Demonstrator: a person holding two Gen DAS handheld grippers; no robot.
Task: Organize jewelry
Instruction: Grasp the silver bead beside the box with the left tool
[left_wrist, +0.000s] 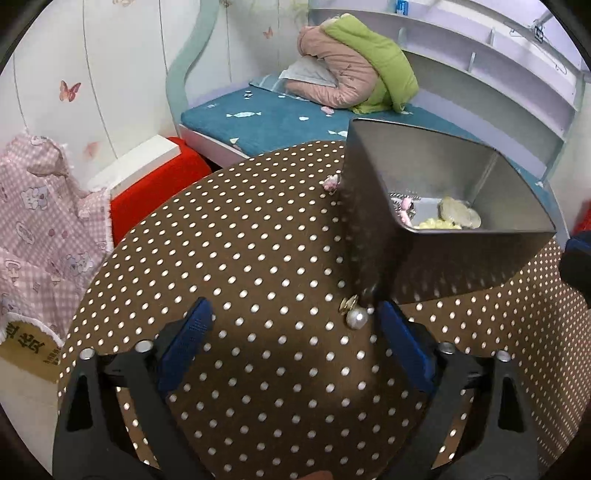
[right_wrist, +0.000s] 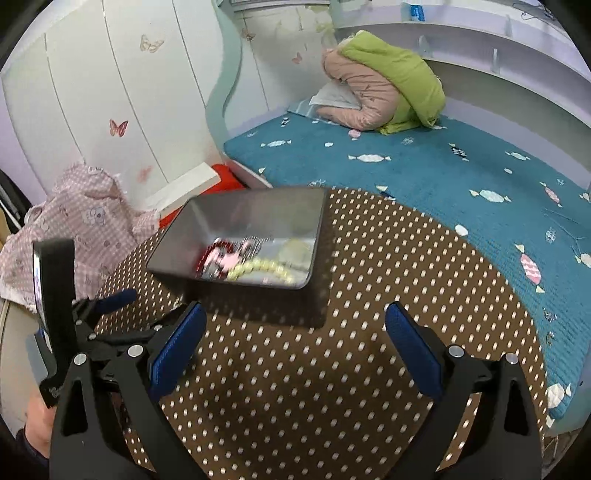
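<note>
Pearl earring (left_wrist: 356, 316) between left gripper (left_wrist: 295, 325) wide fingers, right gripper (right_wrist: 295, 325) wide, low over table (left_wrist: 240, 258)

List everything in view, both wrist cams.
metal tin: 1, grey, on the table, holding jewelry
bead strand: 1, pale yellow, inside tin
pink piece: 1, pink, inside tin
pearl earring: 1, white and gold, on the cloth beside the tin
small pink item: 1, on the cloth by the tin's far-left side
tablecloth: 1, brown with white dots
bed cover: 1, teal
jackets: pink and green, heaped on bed
left gripper: open, pearl earring near its right finger
right gripper: open, empty
</note>
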